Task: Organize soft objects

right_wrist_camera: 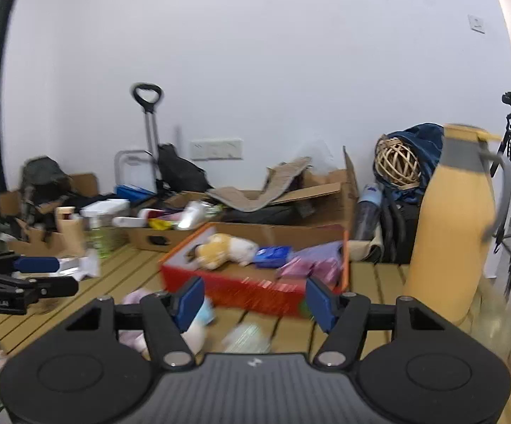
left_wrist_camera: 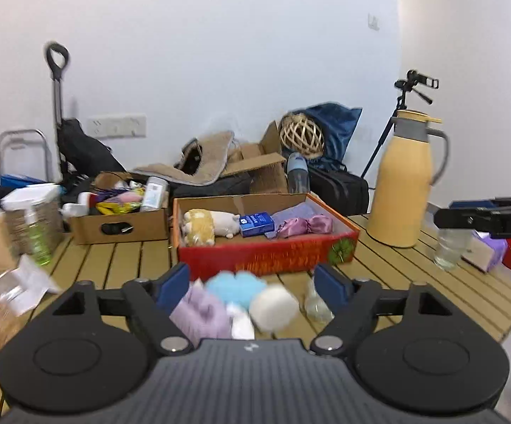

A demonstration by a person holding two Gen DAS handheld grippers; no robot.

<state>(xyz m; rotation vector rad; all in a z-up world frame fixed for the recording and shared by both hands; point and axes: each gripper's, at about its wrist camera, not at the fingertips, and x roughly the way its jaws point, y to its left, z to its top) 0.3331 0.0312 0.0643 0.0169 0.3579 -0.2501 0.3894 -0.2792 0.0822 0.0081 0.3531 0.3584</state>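
A red box (left_wrist_camera: 266,252) on the slatted table holds a yellow-and-white plush (left_wrist_camera: 207,224), a blue packet (left_wrist_camera: 257,223) and pink and lilac cloth (left_wrist_camera: 303,225). My left gripper (left_wrist_camera: 253,284) is open just above a soft pile in front of the box: a lilac piece (left_wrist_camera: 200,312), a blue fluffy piece (left_wrist_camera: 236,286), a white ball (left_wrist_camera: 273,307). My right gripper (right_wrist_camera: 255,298) is open and empty before the red box (right_wrist_camera: 241,288). The soft pile (right_wrist_camera: 198,325) lies by its left finger. The left gripper also shows at the left edge of the right wrist view (right_wrist_camera: 25,279).
A tall yellow jug (left_wrist_camera: 409,180) stands right of the box, with a glass (left_wrist_camera: 447,249) and a tissue box (left_wrist_camera: 486,251) beyond. A cardboard box of bottles (left_wrist_camera: 119,217) sits at the back left. A small clear bag (left_wrist_camera: 317,304) lies by the pile. Crumpled plastic bags (left_wrist_camera: 4,300) lie at the left.
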